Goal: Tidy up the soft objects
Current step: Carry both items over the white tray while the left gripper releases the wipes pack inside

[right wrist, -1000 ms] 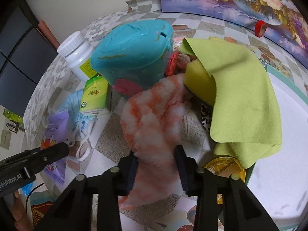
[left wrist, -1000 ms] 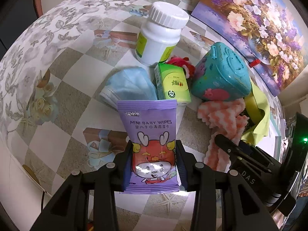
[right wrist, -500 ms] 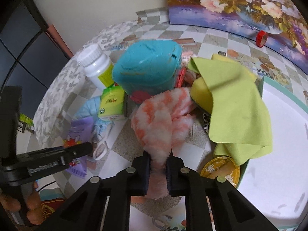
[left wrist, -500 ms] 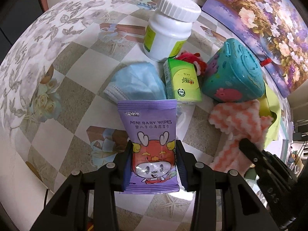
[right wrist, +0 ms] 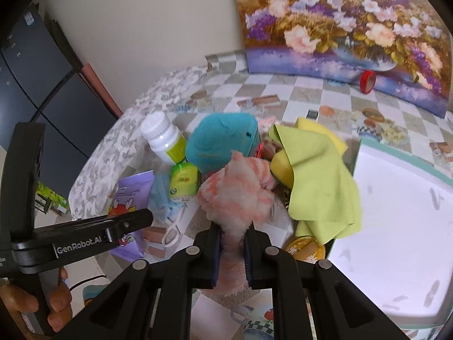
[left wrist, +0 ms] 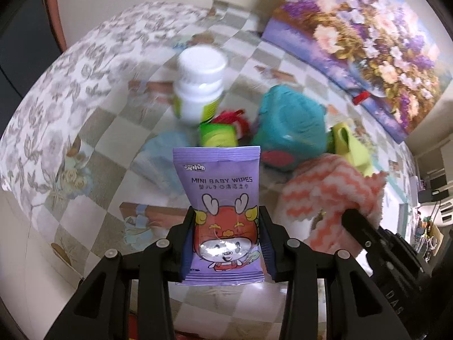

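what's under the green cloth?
The green cloth drapes over a yellow sponge, and a gold tin pokes out below. Anything else beneath is covered.

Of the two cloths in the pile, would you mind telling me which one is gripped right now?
The fluffy orange-and-white striped cloth, pinched between the right gripper's jaws. The yellow-green cloth lies loose, draped over a yellow sponge.
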Demonstrator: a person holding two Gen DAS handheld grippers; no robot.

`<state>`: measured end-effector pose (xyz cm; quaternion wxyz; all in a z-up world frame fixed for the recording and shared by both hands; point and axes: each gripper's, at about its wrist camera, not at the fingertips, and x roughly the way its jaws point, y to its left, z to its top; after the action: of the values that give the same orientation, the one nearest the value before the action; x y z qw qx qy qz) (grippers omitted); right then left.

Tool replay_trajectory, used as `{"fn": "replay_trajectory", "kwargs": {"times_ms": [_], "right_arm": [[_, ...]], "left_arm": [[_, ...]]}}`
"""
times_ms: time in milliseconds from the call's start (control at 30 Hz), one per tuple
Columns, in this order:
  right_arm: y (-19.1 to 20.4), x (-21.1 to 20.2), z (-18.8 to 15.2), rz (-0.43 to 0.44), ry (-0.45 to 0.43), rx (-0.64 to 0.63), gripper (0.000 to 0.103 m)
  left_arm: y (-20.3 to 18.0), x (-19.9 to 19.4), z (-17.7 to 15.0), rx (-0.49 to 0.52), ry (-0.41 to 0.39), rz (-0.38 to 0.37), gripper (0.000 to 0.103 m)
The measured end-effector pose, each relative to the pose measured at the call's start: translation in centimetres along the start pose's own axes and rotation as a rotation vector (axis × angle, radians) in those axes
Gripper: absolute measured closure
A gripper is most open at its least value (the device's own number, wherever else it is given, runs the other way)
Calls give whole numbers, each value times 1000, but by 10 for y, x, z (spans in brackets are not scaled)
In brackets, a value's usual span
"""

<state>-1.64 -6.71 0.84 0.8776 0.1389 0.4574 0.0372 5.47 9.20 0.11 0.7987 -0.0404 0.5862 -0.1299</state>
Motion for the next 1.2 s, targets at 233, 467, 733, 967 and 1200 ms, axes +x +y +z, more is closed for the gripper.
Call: {"fn": "replay_trajectory", "kwargs": {"times_ms": [233, 467, 733, 967, 1200], "right_arm": [[-6, -34, 8, -6, -96, 10, 88], [-19, -76, 13, -44, -211, 36, 88], [-72, -109, 18, -214, -279, 160, 88], [-119, -130, 17, -349, -307, 269, 88], [-167, -148, 7, -372, -322, 417, 88]], "left_arm": [[-41, -34, 7, 70, -75, -23, 61], [-90, -59, 9, 125, -145, -68, 61], [-139, -57, 3, 168, -141, -108, 61], [-187, -46, -2, 235, -132, -122, 61], [-218, -25, -9, 291, -97, -149, 61]]}}
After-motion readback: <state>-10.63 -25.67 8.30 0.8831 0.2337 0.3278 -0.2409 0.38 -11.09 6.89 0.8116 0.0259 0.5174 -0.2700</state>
